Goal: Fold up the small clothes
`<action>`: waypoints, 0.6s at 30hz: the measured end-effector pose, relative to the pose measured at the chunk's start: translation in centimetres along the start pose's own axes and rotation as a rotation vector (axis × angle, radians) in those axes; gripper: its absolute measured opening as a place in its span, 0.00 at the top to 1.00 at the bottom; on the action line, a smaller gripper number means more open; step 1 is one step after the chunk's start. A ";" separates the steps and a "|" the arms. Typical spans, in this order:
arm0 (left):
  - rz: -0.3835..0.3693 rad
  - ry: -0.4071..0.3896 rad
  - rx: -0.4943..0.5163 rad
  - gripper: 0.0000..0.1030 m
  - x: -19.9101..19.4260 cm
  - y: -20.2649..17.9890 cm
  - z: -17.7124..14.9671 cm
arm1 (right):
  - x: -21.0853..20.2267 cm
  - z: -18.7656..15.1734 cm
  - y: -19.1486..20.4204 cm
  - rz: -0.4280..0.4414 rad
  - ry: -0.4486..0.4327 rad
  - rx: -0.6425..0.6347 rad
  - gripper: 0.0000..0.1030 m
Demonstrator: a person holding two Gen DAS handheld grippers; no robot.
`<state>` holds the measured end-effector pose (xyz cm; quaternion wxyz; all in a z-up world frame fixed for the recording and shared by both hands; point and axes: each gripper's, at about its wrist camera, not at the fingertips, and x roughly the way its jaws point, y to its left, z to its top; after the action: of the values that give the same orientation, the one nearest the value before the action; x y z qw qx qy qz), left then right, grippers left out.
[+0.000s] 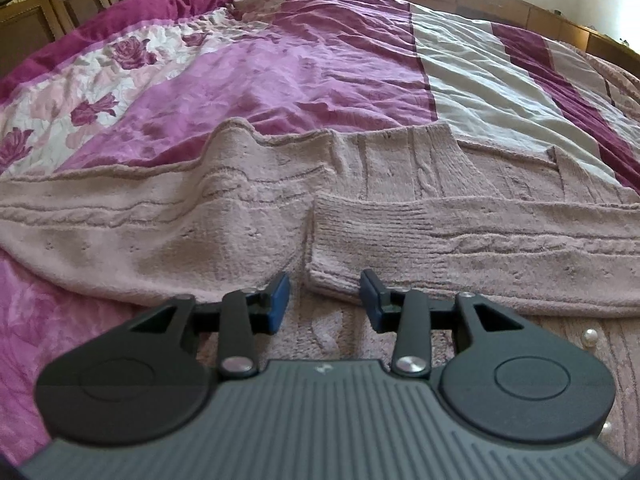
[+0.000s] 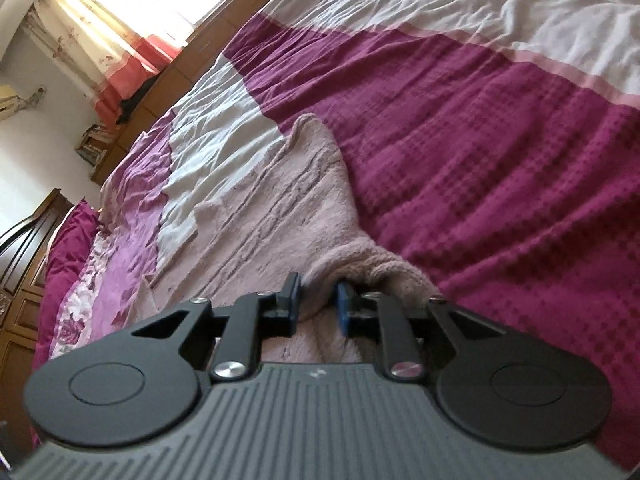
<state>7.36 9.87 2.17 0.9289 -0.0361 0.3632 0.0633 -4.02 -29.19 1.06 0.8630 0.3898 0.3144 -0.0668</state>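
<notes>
A pale pink cable-knit sweater (image 1: 224,216) lies spread across the bed, with one sleeve (image 1: 460,240) folded across its body and its cuff end near the middle. My left gripper (image 1: 325,290) is open just above the sweater, its blue-padded fingers either side of the cuff end and holding nothing. In the right wrist view the same sweater (image 2: 256,216) stretches away from me. My right gripper (image 2: 318,294) has a bunched fold of the sweater's edge between its partly closed pads and grips it.
The bed is covered by a quilt (image 1: 320,64) in magenta, pink, white and rose print. Wooden bed rails (image 1: 500,8) run along the far side. A magenta pillow (image 2: 66,248) lies at the head. A curtained window (image 2: 120,20) is beyond the bed. Pearl buttons (image 1: 591,337) sit on the sweater.
</notes>
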 end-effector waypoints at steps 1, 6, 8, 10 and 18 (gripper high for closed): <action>-0.002 0.003 -0.003 0.54 -0.1 0.1 0.1 | -0.5 -0.1 0.0 0.004 0.004 -0.002 0.66; -0.025 0.028 -0.013 0.51 -1.0 0.9 0.6 | -2.4 -0.7 0.8 0.025 0.008 -0.051 0.43; -0.022 0.030 -0.006 0.50 -1.6 1.1 0.8 | -3.0 -0.9 1.4 0.031 0.010 -0.087 0.38; -0.017 0.026 0.010 0.38 -2.4 1.5 1.0 | -3.5 -1.2 1.9 0.041 0.015 -0.118 0.35; 0.059 0.001 0.043 0.27 -5.4 3.6 0.9 | -5.6 -3.3 4.9 0.091 0.024 -0.273 0.25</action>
<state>3.50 13.01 6.44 0.9269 -0.0054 0.3659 0.0828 -8.35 -24.22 5.83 0.9062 0.2836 0.3131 0.0205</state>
